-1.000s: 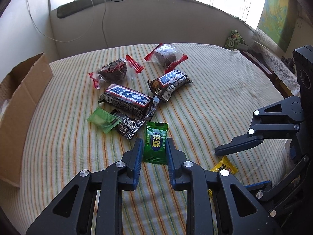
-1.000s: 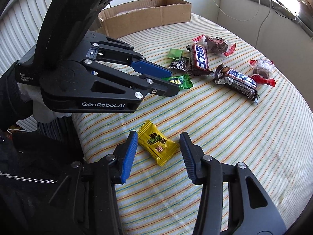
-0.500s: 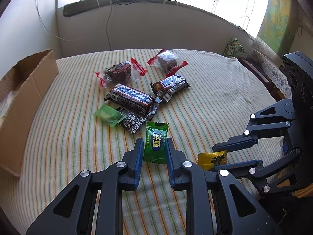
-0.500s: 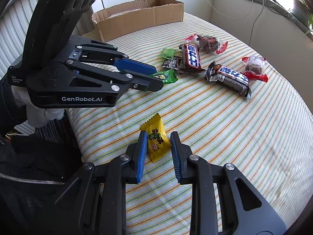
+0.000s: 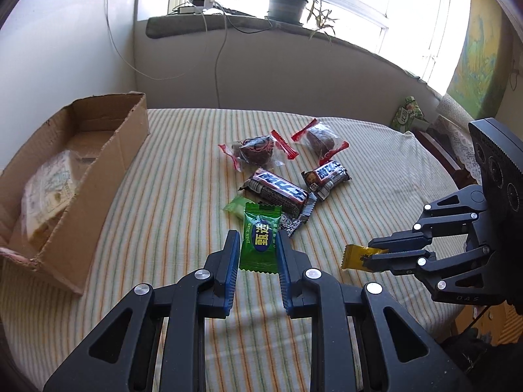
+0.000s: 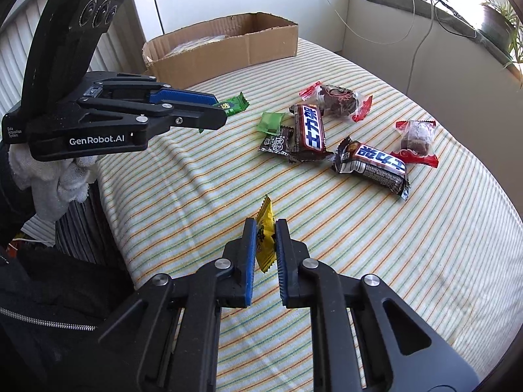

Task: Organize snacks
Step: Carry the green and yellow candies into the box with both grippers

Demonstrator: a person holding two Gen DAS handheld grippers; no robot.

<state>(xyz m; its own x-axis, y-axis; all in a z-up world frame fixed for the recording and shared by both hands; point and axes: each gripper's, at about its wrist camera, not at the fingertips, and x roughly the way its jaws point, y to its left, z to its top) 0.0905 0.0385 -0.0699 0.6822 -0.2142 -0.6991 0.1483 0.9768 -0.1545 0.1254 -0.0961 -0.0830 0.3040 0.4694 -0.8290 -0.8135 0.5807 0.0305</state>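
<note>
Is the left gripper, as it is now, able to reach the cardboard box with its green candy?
Probably yes. The left gripper holds the green candy above the cloth, and nothing lies between it and the open cardboard box.

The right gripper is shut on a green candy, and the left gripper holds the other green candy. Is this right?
Not quite: the right gripper is shut on a yellow candy, as the right wrist view shows. The left gripper does hold a green candy.

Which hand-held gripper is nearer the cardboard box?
Left. The left hand-held gripper, holding a green candy, is beside the box; the right is farther back.
</note>
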